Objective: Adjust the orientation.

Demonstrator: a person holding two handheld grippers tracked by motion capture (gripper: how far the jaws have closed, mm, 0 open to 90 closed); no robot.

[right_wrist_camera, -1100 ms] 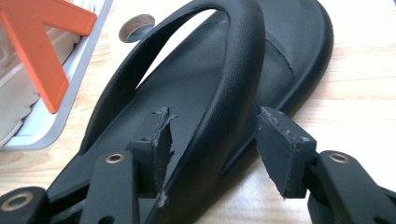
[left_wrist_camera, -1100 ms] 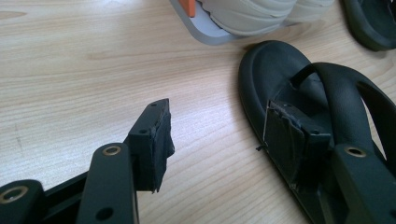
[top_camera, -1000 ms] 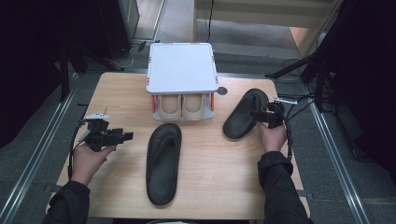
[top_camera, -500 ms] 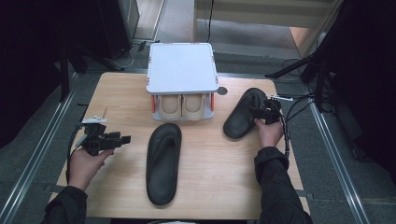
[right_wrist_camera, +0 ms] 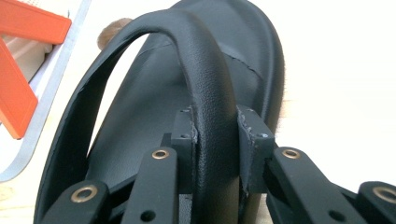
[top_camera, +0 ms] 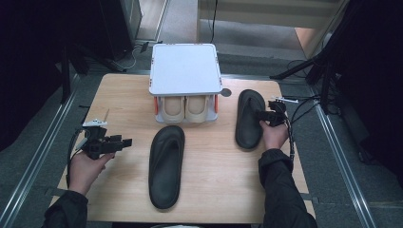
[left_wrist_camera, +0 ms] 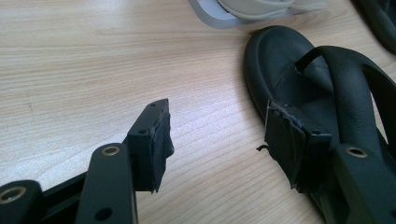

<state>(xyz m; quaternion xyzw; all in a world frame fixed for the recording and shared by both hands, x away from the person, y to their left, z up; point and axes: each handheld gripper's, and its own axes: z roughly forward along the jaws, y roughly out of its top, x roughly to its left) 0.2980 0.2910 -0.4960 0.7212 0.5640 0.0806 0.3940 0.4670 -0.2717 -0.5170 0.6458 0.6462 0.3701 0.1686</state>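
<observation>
A wooden bench (top_camera: 119, 95) is seen from above, with a person's forearms entering from the bottom of the frame. At upper centre stands a small white shoe rack (top_camera: 185, 66) with a beige pair of shoes (top_camera: 185, 108) tucked on its lower shelf.

Two black sandals lie on the bench. The left sandal (top_camera: 166, 164) sits at centre, toe toward the rack, untouched. The right sandal (top_camera: 249, 118) lies right of centre, beside the rack.

The right tongs (top_camera: 264, 115) have just been closing, and the right gripper view shows their pads pressed on either side of the sandal's arched strap (right_wrist_camera: 210, 107). The left tongs (top_camera: 124, 142) hover at the left of the frame, jaws wide apart and holding nothing, pointing toward the left sandal.

A likely risk: the strap is soft and rounded, so the sandal could swing or twist below the tongs once lifted, and might slip free or knock the rack's orange post (right_wrist_camera: 18, 93) on the way in.
</observation>
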